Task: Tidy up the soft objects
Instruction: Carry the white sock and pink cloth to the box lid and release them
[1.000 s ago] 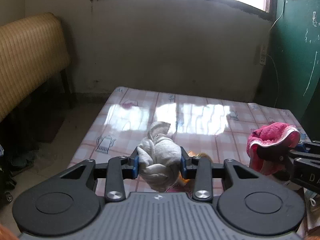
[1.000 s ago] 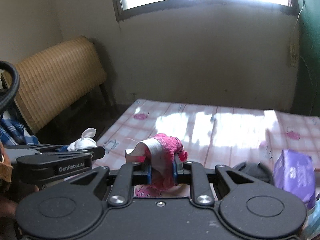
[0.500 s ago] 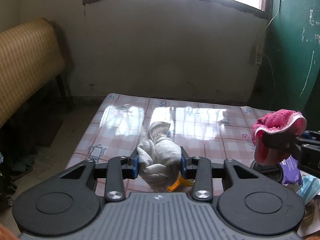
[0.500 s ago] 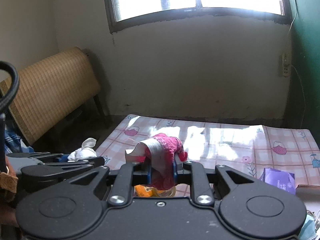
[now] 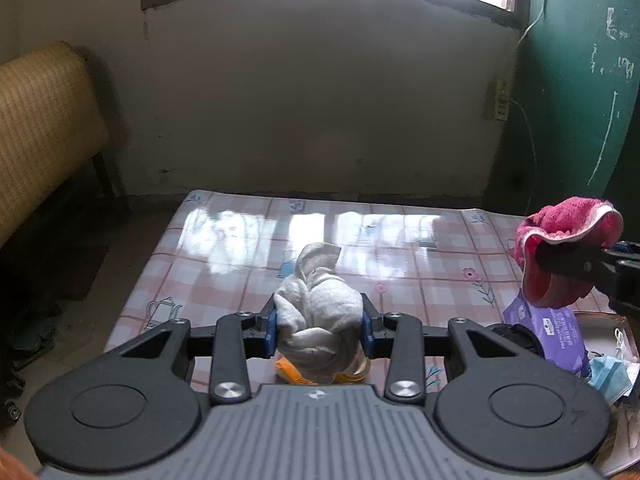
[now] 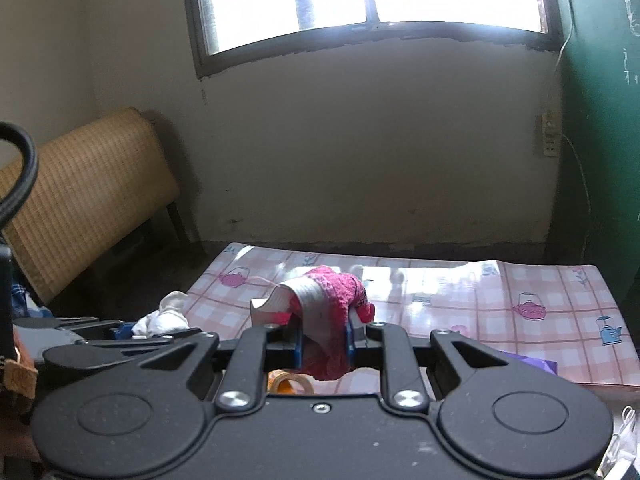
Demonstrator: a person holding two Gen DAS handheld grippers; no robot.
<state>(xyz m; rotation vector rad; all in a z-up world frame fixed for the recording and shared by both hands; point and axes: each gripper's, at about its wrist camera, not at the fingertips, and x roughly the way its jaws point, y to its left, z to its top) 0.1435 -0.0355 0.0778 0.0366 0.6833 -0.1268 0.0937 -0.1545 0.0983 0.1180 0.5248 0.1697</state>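
Note:
My left gripper [image 5: 320,330] is shut on a bunched white sock [image 5: 318,320] and holds it above the near edge of the checked table [image 5: 360,248]. My right gripper [image 6: 323,338] is shut on a pink fluffy sock [image 6: 334,312] with a grey cuff, also held above the table. The pink sock shows at the right of the left wrist view [image 5: 560,256]. The white sock and left gripper show at the left of the right wrist view [image 6: 162,318].
A purple tissue pack [image 5: 552,332], a blue face mask [image 5: 612,376] and a metal tray edge [image 5: 608,316] lie at the table's right. An orange-yellow item [image 5: 296,372] lies under the white sock. A woven bench [image 5: 44,128] stands left; a wall and window stand behind.
Both grippers have risen and tilted back with their socks, so more wall and the table's far edge show. The purple pack and mask have come into the left wrist view.

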